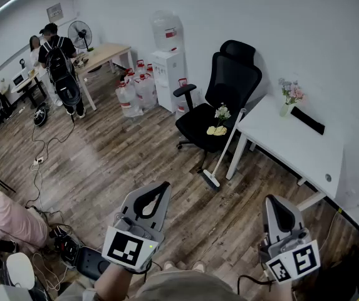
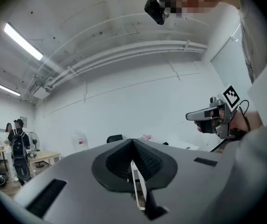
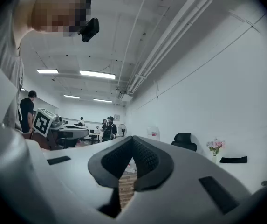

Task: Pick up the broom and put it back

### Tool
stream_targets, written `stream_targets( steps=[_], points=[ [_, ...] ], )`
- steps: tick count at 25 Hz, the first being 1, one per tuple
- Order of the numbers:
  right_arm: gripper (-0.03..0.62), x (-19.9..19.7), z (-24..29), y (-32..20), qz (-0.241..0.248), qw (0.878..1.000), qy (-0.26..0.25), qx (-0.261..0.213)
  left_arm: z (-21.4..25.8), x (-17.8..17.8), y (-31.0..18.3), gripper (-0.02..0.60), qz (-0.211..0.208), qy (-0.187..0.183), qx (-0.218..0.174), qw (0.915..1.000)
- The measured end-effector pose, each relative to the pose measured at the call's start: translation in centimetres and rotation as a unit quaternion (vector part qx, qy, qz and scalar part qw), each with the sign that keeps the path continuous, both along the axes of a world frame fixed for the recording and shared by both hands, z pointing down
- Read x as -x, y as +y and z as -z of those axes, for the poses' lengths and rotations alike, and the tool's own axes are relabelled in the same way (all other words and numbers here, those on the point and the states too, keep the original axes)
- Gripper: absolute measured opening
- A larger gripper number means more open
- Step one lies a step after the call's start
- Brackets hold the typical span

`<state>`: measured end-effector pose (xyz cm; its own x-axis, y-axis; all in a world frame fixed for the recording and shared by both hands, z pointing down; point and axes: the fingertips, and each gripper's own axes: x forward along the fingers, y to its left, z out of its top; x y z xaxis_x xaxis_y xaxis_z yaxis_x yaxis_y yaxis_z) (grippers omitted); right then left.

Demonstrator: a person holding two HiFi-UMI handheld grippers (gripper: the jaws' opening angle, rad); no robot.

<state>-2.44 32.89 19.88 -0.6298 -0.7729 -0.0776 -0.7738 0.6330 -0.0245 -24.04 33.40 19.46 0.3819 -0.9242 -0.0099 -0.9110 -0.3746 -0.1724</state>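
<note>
The broom has a thin white handle that leans against the front edge of the white table. Its head rests on the wood floor beside the black office chair. Both grippers are held level and low, well short of the broom. In the head view my left gripper is at the bottom centre-left and my right gripper at the bottom right. The left gripper has its jaws pressed together with nothing between them. The right gripper likewise looks shut and empty.
Flowers and a yellow item lie on the chair seat. A flower vase stands on the table. A water dispenser and jugs line the far wall. People stand at a desk at the back left; cables trail across the floor.
</note>
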Motion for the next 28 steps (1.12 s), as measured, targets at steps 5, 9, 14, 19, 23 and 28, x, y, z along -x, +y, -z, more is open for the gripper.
stream_targets(
  steps=[5, 9, 14, 19, 23, 28],
  points=[
    [0.029, -2.3, -0.4, 0.0, 0.0, 1.0, -0.021, 0.01, -0.4, -2.0, 0.2, 0.014, -0.002, -0.004, 0.003, 1.0],
    [0.029, -4.2, -0.5, -0.6, -0.004, 0.999, -0.038, 0.015, -0.4, -3.4, -0.3, 0.014, -0.002, -0.001, 0.0, 1.0],
    [0.029, -5.6, -0.7, -0.9, -0.002, 0.999, -0.031, 0.016, -0.1, -4.3, -0.6, 0.014, 0.008, -0.002, -0.026, 0.9996],
    [0.029, -6.0, -1.6, -1.2, -0.003, 0.999, -0.026, 0.023, 1.0, -4.3, -1.5, 0.225, 0.014, 0.023, -0.047, 0.9986],
    [0.029, -5.9, -2.9, -1.9, -0.004, 1.0, -0.011, 0.028, 0.1, -4.3, -2.7, 0.226, 0.01, 0.015, -0.041, 0.999],
    [0.029, -6.8, -5.1, -4.9, -0.024, 0.999, -0.009, 0.033, -1.9, -4.8, -6.6, 0.225, -0.005, 0.018, -0.037, 0.9991]
  ],
)
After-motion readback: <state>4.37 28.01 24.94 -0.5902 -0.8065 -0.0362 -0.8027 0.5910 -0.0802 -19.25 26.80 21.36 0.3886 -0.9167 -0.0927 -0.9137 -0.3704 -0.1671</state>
